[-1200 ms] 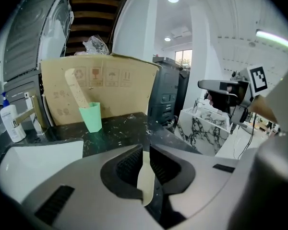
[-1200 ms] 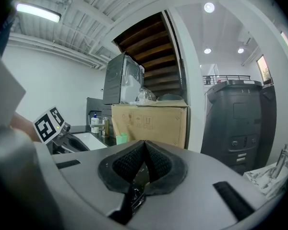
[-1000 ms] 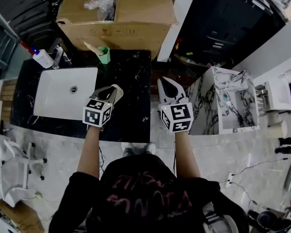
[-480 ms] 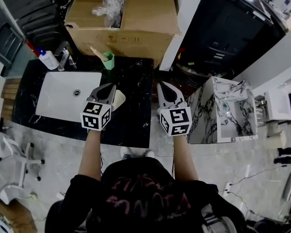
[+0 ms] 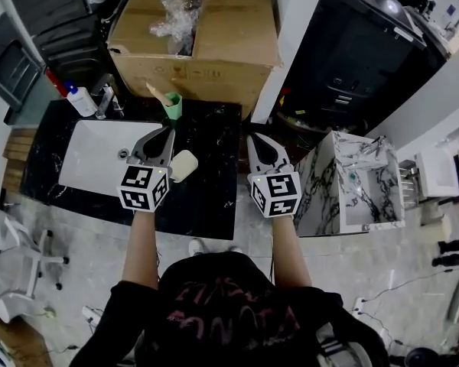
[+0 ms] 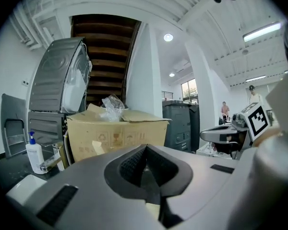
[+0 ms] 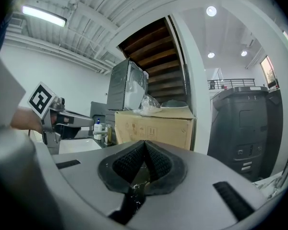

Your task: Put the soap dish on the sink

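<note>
Glossy white sink point(image 5: 92, 163), polished marble counter point(image 5: 206, 197)

Cream soap dish point(image 5: 184, 165), lying on black countertop point(image 5: 210, 197), beside white sink point(image 5: 92, 163)

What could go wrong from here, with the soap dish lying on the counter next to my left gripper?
1. The soap dish lies close beside the left gripper, so a sideways swing could probably knock it across the black counter.
2. The green cup stands just past the shut jaws, so pushing forward might tip it.
</note>
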### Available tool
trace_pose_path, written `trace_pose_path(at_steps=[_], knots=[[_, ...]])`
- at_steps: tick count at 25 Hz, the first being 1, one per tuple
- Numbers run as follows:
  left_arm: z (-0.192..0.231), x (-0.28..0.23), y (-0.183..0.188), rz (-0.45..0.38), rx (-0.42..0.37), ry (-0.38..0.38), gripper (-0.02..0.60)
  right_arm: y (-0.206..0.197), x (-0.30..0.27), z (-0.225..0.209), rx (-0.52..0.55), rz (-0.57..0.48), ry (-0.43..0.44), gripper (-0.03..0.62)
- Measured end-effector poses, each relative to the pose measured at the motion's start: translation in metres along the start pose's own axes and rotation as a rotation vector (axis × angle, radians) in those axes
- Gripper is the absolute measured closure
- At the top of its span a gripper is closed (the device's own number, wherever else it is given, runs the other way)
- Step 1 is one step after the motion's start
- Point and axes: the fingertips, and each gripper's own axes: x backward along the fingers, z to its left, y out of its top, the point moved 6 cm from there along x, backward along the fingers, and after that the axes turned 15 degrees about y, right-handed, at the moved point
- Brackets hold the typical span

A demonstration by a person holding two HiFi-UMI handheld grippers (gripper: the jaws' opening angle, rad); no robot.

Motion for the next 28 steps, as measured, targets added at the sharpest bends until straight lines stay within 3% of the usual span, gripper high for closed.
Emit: trace_pose_path(at_steps=[4, 9, 28], knots=[[0.005, 0.008, 0.020, -0.078, 0.023, 0.027, 0.566, 0.011, 0.000, -0.002, 0.019, -0.017, 0.011, 0.580], [0.003, 0.015, 0.031, -0.113, 0.015, 0.031, 0.566, 0.026, 0.004, -0.003, 0.040, -0.039, 0.007, 0.581], [0.004, 0.026, 0.035, -0.109, -0.002, 0.074, 0.568, 0.036, 0.015, -0.008, 0.049, -0.054, -0.027, 0.588]])
